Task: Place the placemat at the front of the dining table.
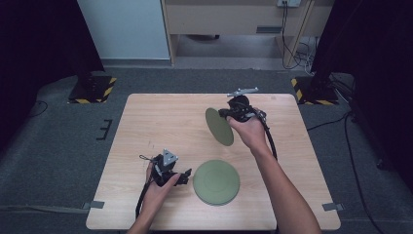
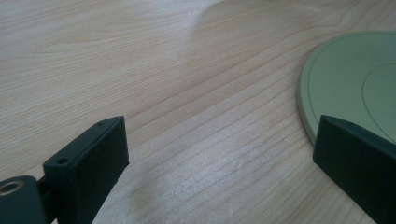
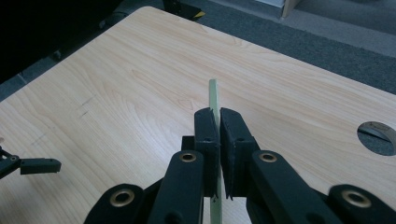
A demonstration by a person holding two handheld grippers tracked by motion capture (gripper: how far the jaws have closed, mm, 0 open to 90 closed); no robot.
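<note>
Wooden table point(image 1: 160, 122) carried one green plate point(image 1: 216, 182) lying flat near its front edge, with nothing on it. A second green plate point(image 1: 218, 126) was lifted on edge above the middle, also bare, its rim clamped by the right gripper point(image 1: 233, 113). The left gripper point(image 1: 184, 176) rested just beside the flat plate, jaws apart.

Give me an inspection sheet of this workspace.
Surface: wooden table, hole near one corner.
Job's things: one green plate flat on the table; second plate lifted, held on edge.
Clutter: nothing seen.
Grippers: right gripper shut on second plate's rim; left gripper open beside the flat plate.
Cables: one trails from each gripper; more on the floor behind.
Surroundings: grey carpet, striped stand bases, wooden furniture.
</note>
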